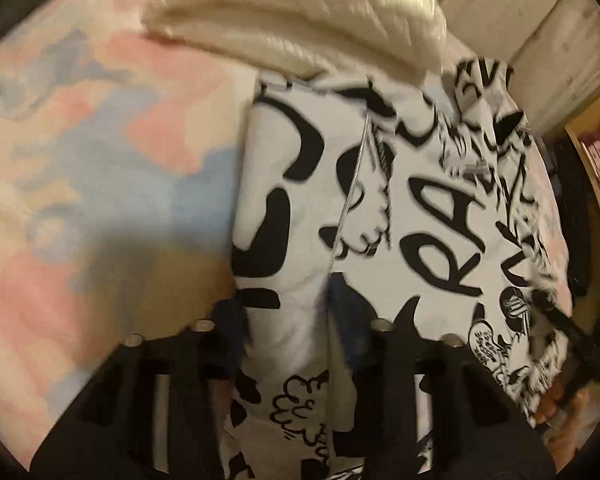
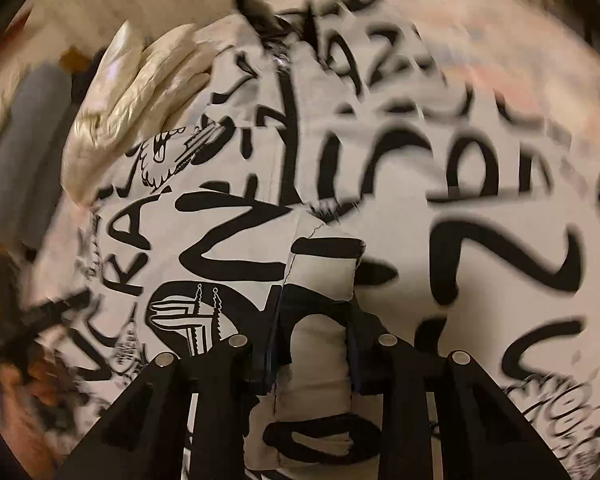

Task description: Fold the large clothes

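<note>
- A bunched fold of the white garment with black graffiti lettering (image 2: 320,344) is clamped between the dark fingers of the right gripper (image 2: 314,356); the cloth bulges up and out above the pads.
- A fold of the same printed garment (image 1: 420,216) is pinched between the fingers of the left gripper (image 1: 290,344), with the fabric running down between them toward the lens.
- From the left gripper outward, the garment is seen spread over a bed cover of pale pink, blue and yellow patches (image 1: 100,168), partly doubled over, a seam running along its middle.
- A cream, shiny padded item (image 1: 300,28) is seen lying at the far edge of the garment, touching it; in the right wrist view it appears at the upper left (image 2: 140,92).
- Part of a hand (image 1: 560,404) is glimpsed at the garment's right edge, heavily blurred.
- A pale wall (image 1: 540,20) is seen behind the bed.
</note>
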Tool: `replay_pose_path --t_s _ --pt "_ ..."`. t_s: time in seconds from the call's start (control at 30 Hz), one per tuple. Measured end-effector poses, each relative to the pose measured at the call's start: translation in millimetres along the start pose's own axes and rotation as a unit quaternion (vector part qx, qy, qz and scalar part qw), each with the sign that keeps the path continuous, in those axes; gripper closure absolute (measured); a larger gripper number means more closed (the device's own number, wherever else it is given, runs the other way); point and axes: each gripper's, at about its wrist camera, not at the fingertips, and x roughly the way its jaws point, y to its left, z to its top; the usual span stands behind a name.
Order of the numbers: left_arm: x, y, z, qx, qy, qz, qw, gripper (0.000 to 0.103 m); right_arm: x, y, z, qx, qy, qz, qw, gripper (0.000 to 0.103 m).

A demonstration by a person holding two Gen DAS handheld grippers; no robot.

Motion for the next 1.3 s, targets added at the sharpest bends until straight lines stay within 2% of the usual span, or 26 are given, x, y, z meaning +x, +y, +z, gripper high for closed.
replay_pose_path --t_s 0.03,0.1,0.2,0.23,0.27,0.3,0.33,0.4,0.43,0.5,0.6,0.63,0.7,0.77,0.83,0.9,0.93,1.0,1.1,1.13,1.2,1.23,1.3 --pt "-2.2 -2.5 -1.6 0.002 -0.013 0.005 0.9999 0.074 -12.1 9.0 6.5 -0.015 -0.044 0.000 0.999 0.086" --pt "-3.5 -9.3 -7.5 0.018 -0.046 0.027 0.9984 0.074 -16.8 14.9 17.3 -0.013 -0.080 -0.006 0.997 0.086" --pt "4.5 -26.7 -21.8 0.075 -0.094 0.088 0.9889 0.074 25.2 17.5 23.0 -0.015 -0.031 -0.056 0.998 0.082" --pt "5.0 -28.7 -23.0 0.081 -0.097 0.096 0.9874 0.073 43.9 18.3 19.8 -0.022 -0.001 -0.078 0.997 0.079" --pt "3.7 -29.9 -23.9 0.084 -0.098 0.101 0.9864 0.073 51.3 18.9 16.7 -0.025 0.010 -0.081 0.996 0.077" --pt "-0.5 -31.2 -22.6 0.086 -0.093 0.103 0.9866 0.073 49.2 19.8 14.1 -0.024 0.006 -0.083 0.996 0.072" --pt "-3.6 -31.8 -21.7 0.087 -0.086 0.103 0.9871 0.073 41.9 20.9 14.3 -0.020 0.003 -0.092 0.996 0.057" --pt "-19.0 -34.5 -23.0 0.092 -0.078 0.107 0.9870 0.073 22.3 23.1 12.1 -0.019 -0.024 -0.096 0.995 0.038" --pt "-27.7 -36.0 -24.9 0.095 -0.083 0.114 0.9855 0.073 6.2 25.8 8.7 -0.023 -0.053 -0.097 0.994 0.037" --pt "-51.3 -39.4 -31.6 0.102 -0.104 0.123 0.9816 0.073 -16.9 32.3 1.2 -0.029 -0.086 -0.101 0.991 0.037" --pt "-82.3 -53.3 -38.5 0.101 -0.150 0.094 0.9791 0.073 -37.5 46.5 -10.4 -0.027 -0.100 -0.042 0.994 0.040" --pt "-86.3 -62.3 -39.2 0.096 -0.153 0.076 0.9806 0.073 -35.6 58.7 -12.2 -0.030 -0.090 -0.012 0.995 0.048" --pt "-79.7 -78.5 -40.0 0.089 -0.144 0.043 0.9847 0.073 -28.4 77.6 -17.0 -0.034 -0.067 0.022 0.997 0.058" --pt "-64.4 -91.4 -40.9 0.088 -0.123 0.037 0.9879 0.073 -12.4 108.7 -25.2 -0.047 -0.048 0.045 0.997 0.062" --pt "-40.0 -100.3 -46.3 0.084 -0.095 0.042 0.9911 0.073 8.3 133.7 -32.2 -0.067 -0.030 0.037 0.997 0.062" --pt "-12.2 -102.1 -54.1 0.091 -0.066 0.080 0.9904 0.073 25.7 145.3 -41.8 -0.078 -0.007 0.022 0.997 0.062" --pt "-2.0 -99.1 -58.8 0.097 -0.056 0.098 0.9889 0.074 34.9 143.6 -46.0 -0.081 -0.001 -0.004 0.997 0.062" --pt "8.0 -92.1 -63.6 0.111 -0.061 0.102 0.9866 0.074 37.9 132.1 -53.9 -0.083 -0.006 -0.036 0.996 0.062" --pt "1.2 -85.7 -63.7 0.113 -0.065 0.107 0.9856 0.075 28.3 93.0 -56.9 -0.054 -0.018 -0.085 0.995 0.062" --pt "-1.9 -81.4 -63.3 0.111 -0.066 0.108 0.9857 0.075 22.3 76.5 -57.9 -0.037 -0.020 -0.085 0.996 0.063" --pt "-6.5 -73.9 -62.2 0.106 -0.064 0.099 0.9874 0.075 10.9 53.9 -59.1 -0.014 -0.015 -0.055 0.998 0.071" --pt "-9.6 -71.1 -62.2 0.105 -0.063 0.098 0.9877 0.075 4.9 50.2 -60.4 -0.012 -0.017 -0.063 0.998 0.071" --pt "-15.2 -67.8 -63.5 0.102 -0.063 0.100 0.9878 0.075 -5.3 52.1 -62.8 -0.017 -0.024 -0.106 0.994 0.067"
